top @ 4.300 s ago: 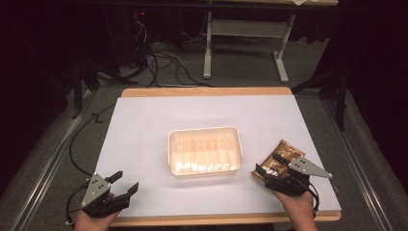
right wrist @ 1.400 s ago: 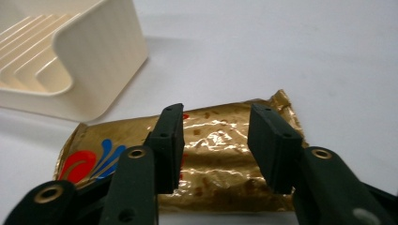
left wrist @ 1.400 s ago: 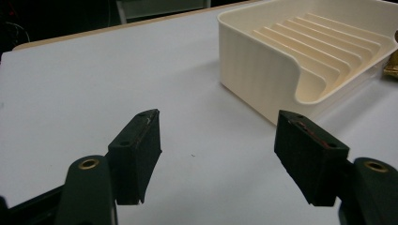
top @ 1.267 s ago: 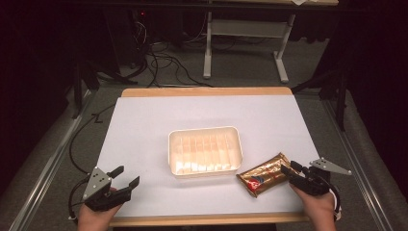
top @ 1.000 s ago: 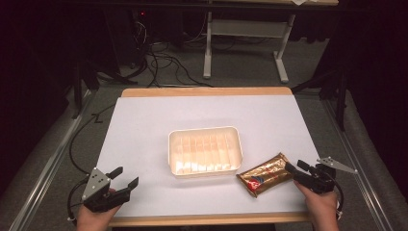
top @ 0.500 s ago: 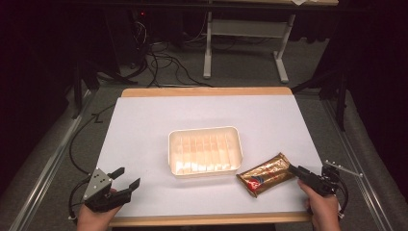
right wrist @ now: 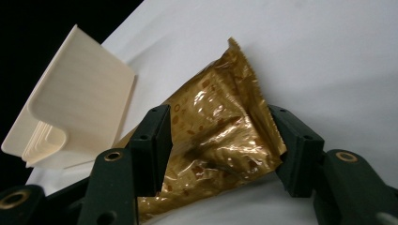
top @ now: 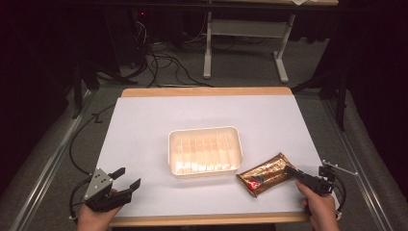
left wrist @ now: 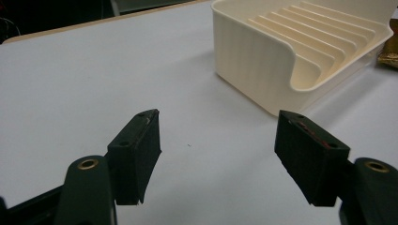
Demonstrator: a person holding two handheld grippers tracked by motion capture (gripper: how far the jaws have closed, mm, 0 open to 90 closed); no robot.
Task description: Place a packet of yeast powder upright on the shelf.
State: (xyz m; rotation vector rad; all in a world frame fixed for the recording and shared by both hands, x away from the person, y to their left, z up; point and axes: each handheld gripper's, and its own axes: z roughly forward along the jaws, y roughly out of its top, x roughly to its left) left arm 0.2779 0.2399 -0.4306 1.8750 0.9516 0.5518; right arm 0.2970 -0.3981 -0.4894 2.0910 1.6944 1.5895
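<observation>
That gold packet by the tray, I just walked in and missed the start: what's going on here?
A person works at a white-topped table with a gripper in each hand. The right gripper is open, its jaws on either side of one end of the gold packet, which lies on the table beside the cream tray. The tray looks empty. The left gripper waits open near the table's front left corner, holding nothing.
</observation>
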